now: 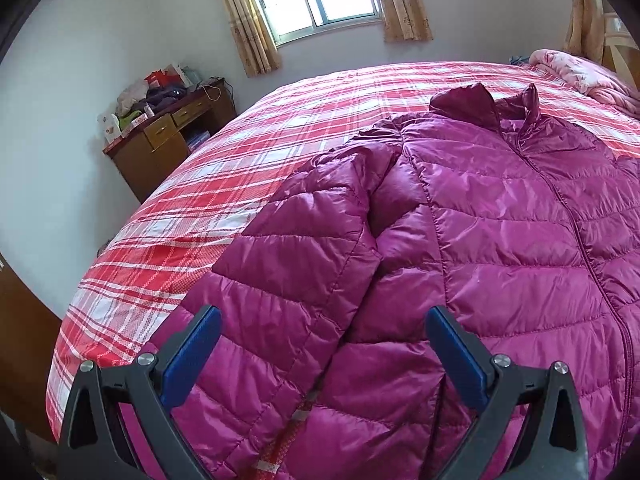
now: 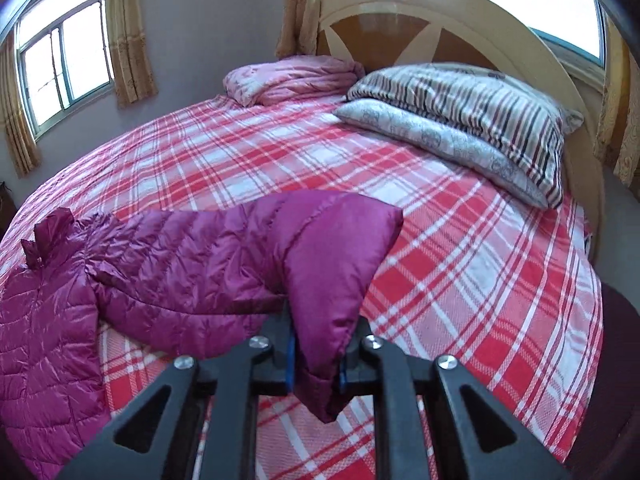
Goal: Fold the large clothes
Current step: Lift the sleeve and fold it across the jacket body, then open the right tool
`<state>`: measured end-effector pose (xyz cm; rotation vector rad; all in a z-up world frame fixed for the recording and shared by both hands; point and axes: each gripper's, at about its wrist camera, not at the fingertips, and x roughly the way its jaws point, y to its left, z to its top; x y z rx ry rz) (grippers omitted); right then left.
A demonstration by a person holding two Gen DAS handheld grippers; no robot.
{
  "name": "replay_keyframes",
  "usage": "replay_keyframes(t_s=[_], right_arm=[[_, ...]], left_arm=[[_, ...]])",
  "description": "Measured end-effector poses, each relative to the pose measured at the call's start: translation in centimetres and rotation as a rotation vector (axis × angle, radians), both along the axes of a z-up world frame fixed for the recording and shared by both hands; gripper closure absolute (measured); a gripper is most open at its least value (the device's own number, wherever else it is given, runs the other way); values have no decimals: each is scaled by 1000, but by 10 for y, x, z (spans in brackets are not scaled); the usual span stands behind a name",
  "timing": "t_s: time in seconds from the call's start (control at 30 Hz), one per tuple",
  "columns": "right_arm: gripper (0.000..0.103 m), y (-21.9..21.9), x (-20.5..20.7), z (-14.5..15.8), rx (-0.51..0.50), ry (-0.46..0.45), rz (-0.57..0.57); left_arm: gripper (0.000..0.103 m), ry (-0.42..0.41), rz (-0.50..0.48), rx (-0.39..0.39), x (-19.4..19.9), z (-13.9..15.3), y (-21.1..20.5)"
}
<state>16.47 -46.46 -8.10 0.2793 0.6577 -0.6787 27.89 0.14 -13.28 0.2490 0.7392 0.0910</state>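
A magenta quilted down jacket (image 1: 500,220) lies front-up and zipped on the bed, collar toward the far side. Its left sleeve (image 1: 304,248) lies along the body. My left gripper (image 1: 322,320) is open, hovering just above the lower end of that sleeve, its blue pads (image 1: 192,356) spread wide. In the right wrist view the jacket body (image 2: 44,328) lies at the left and its other sleeve (image 2: 192,264) stretches out to the right. My right gripper (image 2: 318,356) is shut on this sleeve's cuff end (image 2: 336,264), lifted off the sheet.
The bed has a red and white plaid sheet (image 2: 460,280). Two stacked pillows (image 2: 460,120) and a pink folded quilt (image 2: 292,78) lie by the wooden headboard (image 2: 432,20). A wooden desk (image 1: 168,140) with clutter stands by the wall beyond the bed.
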Motion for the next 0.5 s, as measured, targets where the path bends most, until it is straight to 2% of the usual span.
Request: replay_keyframes(t_s=[0.27, 0.5], right_arm=[[86, 75, 47, 56, -219, -49, 173], [86, 140, 81, 65, -320, -34, 327]], left_arm=[[1, -18, 2, -8, 4, 7, 6], [1, -24, 26, -11, 16, 6, 17]])
